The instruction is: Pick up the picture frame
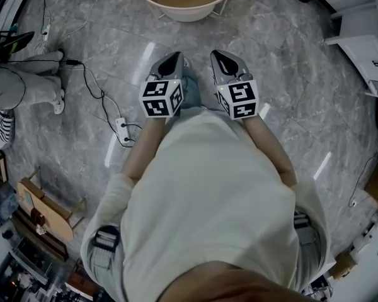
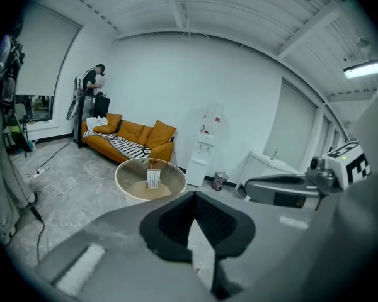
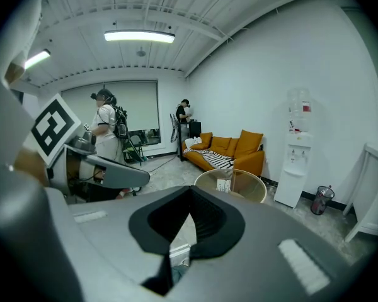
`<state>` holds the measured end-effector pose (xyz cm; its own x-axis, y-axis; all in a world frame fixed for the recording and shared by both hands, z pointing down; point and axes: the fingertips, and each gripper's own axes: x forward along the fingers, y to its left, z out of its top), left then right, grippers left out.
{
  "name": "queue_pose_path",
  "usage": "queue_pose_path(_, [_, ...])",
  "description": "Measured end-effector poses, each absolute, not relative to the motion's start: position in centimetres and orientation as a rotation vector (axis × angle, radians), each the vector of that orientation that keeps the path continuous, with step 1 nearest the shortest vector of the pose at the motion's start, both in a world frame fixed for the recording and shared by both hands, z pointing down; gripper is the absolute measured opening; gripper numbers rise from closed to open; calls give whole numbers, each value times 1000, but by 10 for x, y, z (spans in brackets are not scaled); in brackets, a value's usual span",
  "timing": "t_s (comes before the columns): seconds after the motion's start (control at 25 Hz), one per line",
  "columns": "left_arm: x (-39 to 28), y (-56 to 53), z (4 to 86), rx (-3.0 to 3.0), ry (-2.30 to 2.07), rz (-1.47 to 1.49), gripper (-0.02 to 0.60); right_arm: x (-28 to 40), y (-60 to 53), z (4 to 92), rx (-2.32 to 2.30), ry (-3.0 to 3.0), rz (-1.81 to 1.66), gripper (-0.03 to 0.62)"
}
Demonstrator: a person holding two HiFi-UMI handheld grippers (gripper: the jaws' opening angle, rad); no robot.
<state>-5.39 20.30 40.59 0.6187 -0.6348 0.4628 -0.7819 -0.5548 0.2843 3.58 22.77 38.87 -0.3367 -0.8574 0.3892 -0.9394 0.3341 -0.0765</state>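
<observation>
- The left hand-held gripper (image 1: 174,58) and the right hand-held gripper (image 1: 221,58) both have their jaws pressed together with nothing between them. If they reach the target like that, the closed tips will probably shove it instead of taking it.
- The picture frame (image 2: 153,178) stands upright near the middle of a round glass tabletop (image 1: 156,6), far ahead of the person and well apart from both grippers. It looks small and light, so a nudge from either side could tip it flat or slide it across the smooth glass.
- Once it lies flat on the glass, its edge would be hard to get a jaw under, and scraping at it could push it towards the rim.
- Coming down too steeply or too fast could knock a metal jaw against the glass.
- The two grippers are held side by side, near one another. If both go in together they may bump each other or crowd the frame, so one leading seems safer.
- A cable (image 1: 93,85) and a power strip (image 1: 122,129) lie on the floor (image 1: 290,74) to the person's left. A step drifting that way could catch a foot and jolt the reach.
</observation>
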Motion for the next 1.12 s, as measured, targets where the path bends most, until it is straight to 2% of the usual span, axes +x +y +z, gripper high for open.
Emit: queue_pose_path(1.12, [-53,-52,410,2378,-1037,475,2,24,-35,385,1569,-2303,487,-2])
